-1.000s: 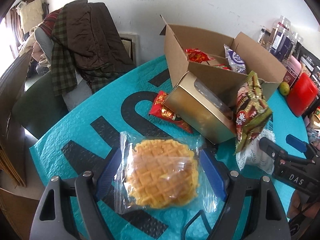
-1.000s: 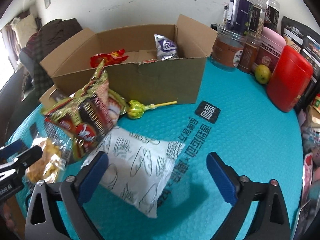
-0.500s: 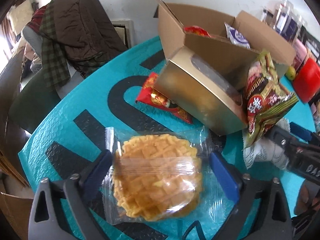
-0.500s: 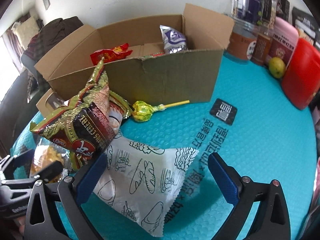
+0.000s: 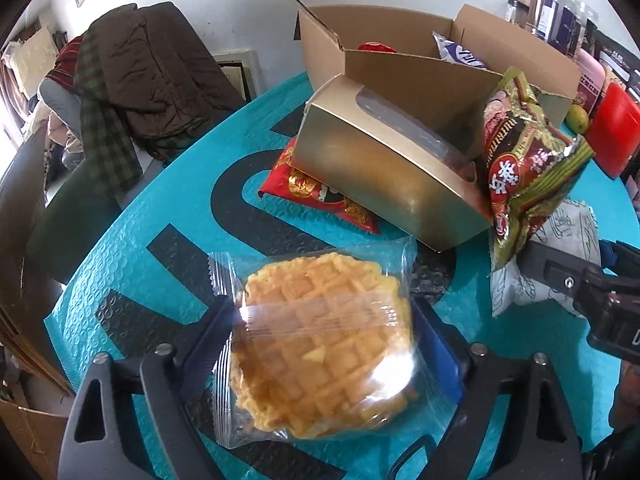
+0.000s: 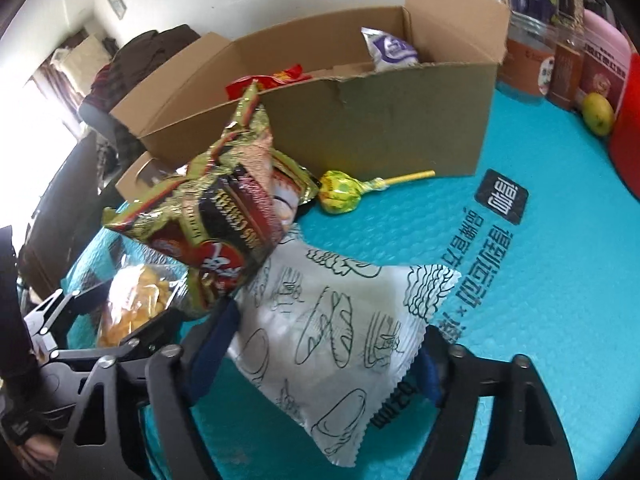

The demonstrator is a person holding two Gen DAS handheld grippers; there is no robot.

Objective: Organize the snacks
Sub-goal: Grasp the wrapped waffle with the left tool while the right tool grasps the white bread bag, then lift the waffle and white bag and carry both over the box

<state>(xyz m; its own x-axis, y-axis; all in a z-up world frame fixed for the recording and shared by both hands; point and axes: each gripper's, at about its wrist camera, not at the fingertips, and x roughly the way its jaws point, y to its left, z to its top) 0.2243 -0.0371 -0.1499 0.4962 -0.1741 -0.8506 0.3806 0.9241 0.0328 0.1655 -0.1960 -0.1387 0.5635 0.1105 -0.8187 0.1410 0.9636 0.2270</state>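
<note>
Closing around their targets, both grippers have just narrowed: left gripper [image 5: 324, 344] pinches the wrapped waffle [image 5: 326, 344] near the tabletop [image 6: 540, 280] edge; right gripper [image 6: 320, 354] clamps the white snack bag [image 6: 340, 332], ready for the cardboard box [image 6: 380, 120].

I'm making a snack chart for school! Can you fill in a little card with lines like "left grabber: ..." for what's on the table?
left gripper: jaws closing round the wrapped waffle
right gripper: jaws closing round the white bread packet
cardboard box: open, a purple packet inside
beside the box: yellow lollipop
table cover: teal
</note>
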